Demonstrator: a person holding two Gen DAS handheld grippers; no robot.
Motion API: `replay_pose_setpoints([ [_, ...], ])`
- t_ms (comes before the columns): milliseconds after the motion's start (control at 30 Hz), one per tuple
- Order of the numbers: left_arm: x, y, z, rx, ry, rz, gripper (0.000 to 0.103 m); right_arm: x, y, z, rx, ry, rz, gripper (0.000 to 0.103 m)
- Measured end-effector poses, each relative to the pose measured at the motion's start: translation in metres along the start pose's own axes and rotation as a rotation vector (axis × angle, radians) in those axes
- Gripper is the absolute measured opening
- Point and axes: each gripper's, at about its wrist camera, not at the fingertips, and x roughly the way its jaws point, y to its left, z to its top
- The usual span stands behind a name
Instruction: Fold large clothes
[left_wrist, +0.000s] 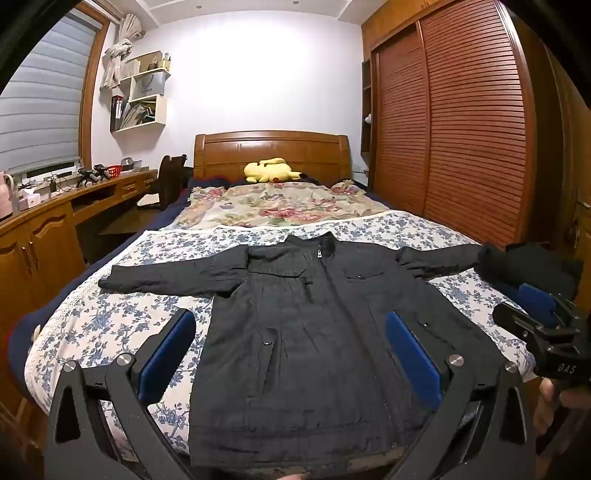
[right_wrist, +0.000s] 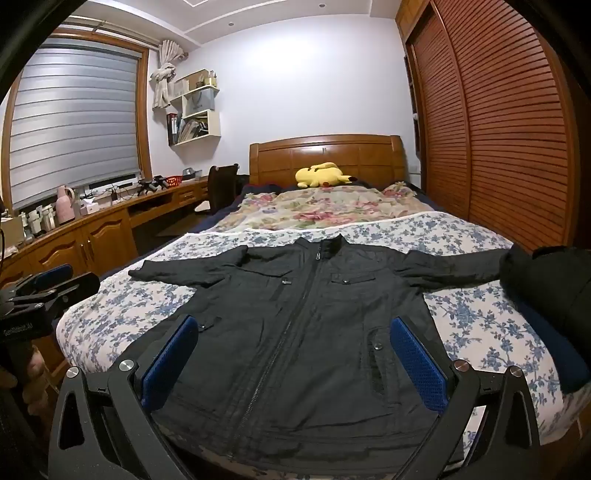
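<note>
A black zip jacket (left_wrist: 306, 332) lies flat, front up, on the blue-flowered bedspread (left_wrist: 122, 317), sleeves spread to both sides, collar toward the headboard. It also shows in the right wrist view (right_wrist: 306, 325). My left gripper (left_wrist: 291, 350) is open and empty, held above the jacket's lower hem. My right gripper (right_wrist: 295, 354) is open and empty, held above the hem a little further right; it also shows at the right edge of the left wrist view (left_wrist: 543, 325). Nothing is held.
A dark folded pile (right_wrist: 546, 288) sits on the bed's right edge by the right sleeve. A yellow plush toy (left_wrist: 271, 170) lies by the headboard. A wooden desk (right_wrist: 110, 218) runs along the left, a slatted wardrobe (left_wrist: 461, 122) along the right.
</note>
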Motion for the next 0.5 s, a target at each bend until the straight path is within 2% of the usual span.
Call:
replay_pose_setpoints([
  [500,0.0031,0.0018,-0.001,0.011,0.007,0.006,0.103,-0.0006,0.0017,0.0009,-0.001,-0.007,0.001,0.103],
])
